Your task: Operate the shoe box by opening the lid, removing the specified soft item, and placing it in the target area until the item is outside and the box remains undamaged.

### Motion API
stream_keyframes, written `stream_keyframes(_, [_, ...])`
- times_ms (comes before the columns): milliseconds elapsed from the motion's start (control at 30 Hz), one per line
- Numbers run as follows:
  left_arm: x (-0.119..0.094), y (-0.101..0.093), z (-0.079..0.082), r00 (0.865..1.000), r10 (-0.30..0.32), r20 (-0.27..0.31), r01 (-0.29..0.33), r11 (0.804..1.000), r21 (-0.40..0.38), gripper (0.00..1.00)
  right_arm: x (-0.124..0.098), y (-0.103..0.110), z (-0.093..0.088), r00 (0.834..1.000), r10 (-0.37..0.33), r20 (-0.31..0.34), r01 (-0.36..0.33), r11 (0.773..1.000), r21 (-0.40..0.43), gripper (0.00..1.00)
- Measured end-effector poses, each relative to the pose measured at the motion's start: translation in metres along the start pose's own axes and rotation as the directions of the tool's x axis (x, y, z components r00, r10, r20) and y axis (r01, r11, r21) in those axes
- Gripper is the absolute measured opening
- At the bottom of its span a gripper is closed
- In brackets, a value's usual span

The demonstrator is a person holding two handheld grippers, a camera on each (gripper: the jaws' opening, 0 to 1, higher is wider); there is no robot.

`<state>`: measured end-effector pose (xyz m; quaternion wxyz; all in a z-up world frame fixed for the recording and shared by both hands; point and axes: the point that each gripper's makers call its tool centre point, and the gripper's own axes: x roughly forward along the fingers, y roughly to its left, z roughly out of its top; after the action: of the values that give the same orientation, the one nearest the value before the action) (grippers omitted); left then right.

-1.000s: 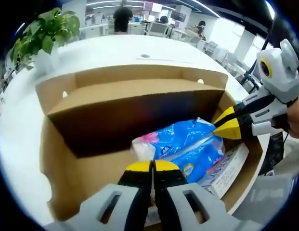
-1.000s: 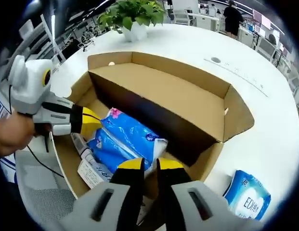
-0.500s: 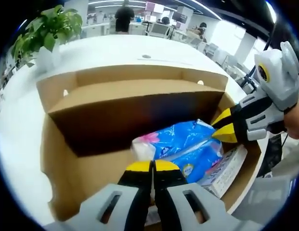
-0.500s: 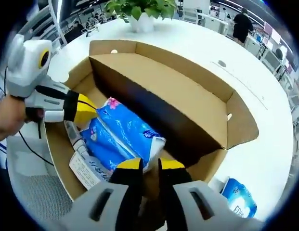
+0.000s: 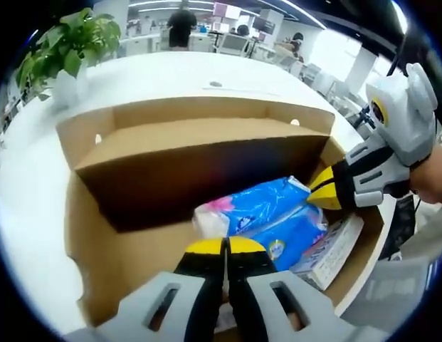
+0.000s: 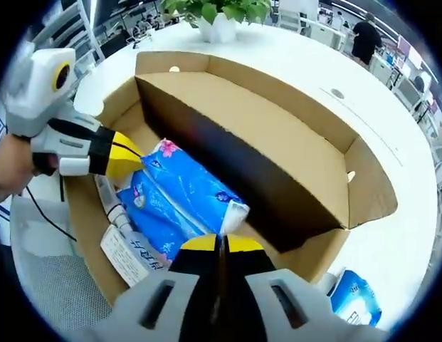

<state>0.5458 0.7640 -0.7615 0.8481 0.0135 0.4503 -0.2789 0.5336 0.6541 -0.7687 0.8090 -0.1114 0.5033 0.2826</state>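
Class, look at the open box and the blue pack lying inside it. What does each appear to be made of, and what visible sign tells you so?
The box looks like plain brown cardboard: matte, with folded flaps and raw cut edges. The blue pack looks like soft goods, probably tissues, wrapped in thin glossy plastic film: it shines and creases, with printed marks on it.

round white table [image 5: 171,71] | green potted plant in white pot [image 5: 64,50] | open-plan office desks [image 5: 228,39] | ceiling strip lights [image 5: 156,4]

Left tongs [image 5: 224,246] and right tongs [image 6: 219,244], jaws together, tips converging.
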Motion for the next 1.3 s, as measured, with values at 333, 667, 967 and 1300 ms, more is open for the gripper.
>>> stream_keyframes(333, [-0.022, 0.0, 0.014, 1.0, 0.014, 0.028, -0.015, 1.0, 0.01, 0.0, -0.02, 0.009, 0.014, 0.998, 0.024, 0.051, -0.025, 1.0, 0.015, 0.0])
stream_keyframes(667, [-0.057, -0.018, 0.036, 0.997, 0.013, 0.076, -0.017, 0.999, 0.045, 0.0, -0.056, 0.011, 0.029, 0.994, 0.02, 0.112, -0.022, 1.0, 0.021, 0.0])
stream_keyframes(967, [-0.08, -0.033, 0.049, 0.995, 0.01, 0.1, -0.018, 0.997, 0.077, 0.0, -0.083, 0.014, 0.033, 0.99, 0.018, 0.141, -0.022, 0.999, 0.028, 0.0])
stream_keyframes(1300, [-0.088, -0.057, 0.059, 0.993, -0.016, 0.113, 0.004, 0.994, 0.108, 0.0, -0.109, 0.005, 0.023, 0.987, 0.0, 0.159, -0.007, 0.999, 0.039, 0.0])
